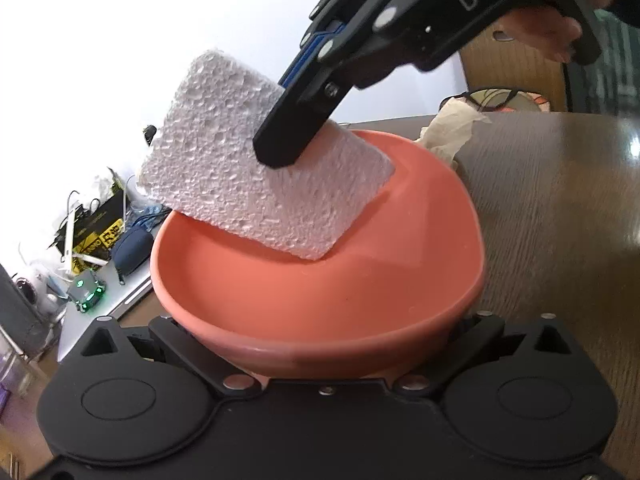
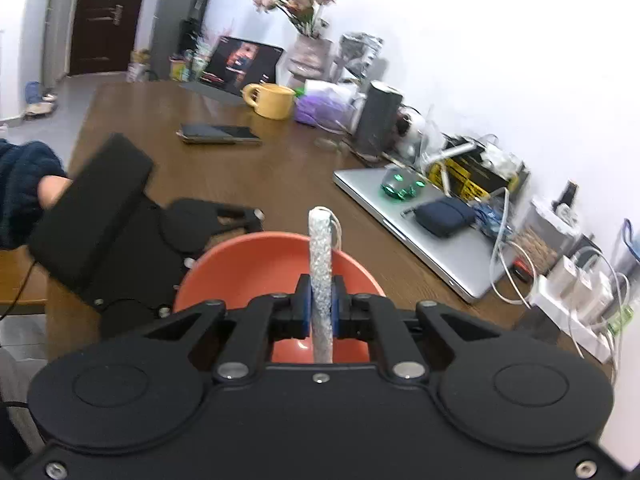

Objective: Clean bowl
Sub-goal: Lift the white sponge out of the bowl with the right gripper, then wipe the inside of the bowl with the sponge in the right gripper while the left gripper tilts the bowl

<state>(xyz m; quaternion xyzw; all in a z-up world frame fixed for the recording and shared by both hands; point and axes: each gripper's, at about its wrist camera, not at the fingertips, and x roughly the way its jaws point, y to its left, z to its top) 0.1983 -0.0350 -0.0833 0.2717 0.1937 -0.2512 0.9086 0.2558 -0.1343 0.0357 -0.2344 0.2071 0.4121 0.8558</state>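
An orange bowl fills the left wrist view, sitting between the wide-spread arms of my left gripper. Its fingertips are hidden under the bowl, which looks held by its lower wall. From the upper right, my right gripper comes down, shut on a white sponge whose lower edge dips inside the bowl near the far rim. In the right wrist view the sponge stands on edge, squeezed between the blue pads of my right gripper above the bowl. One left finger reaches the bowl's far left rim.
The brown wooden table carries a silver laptop with a dark pouch, a phone and a yellow mug. Crumpled paper lies behind the bowl. Cables and a power strip line the wall.
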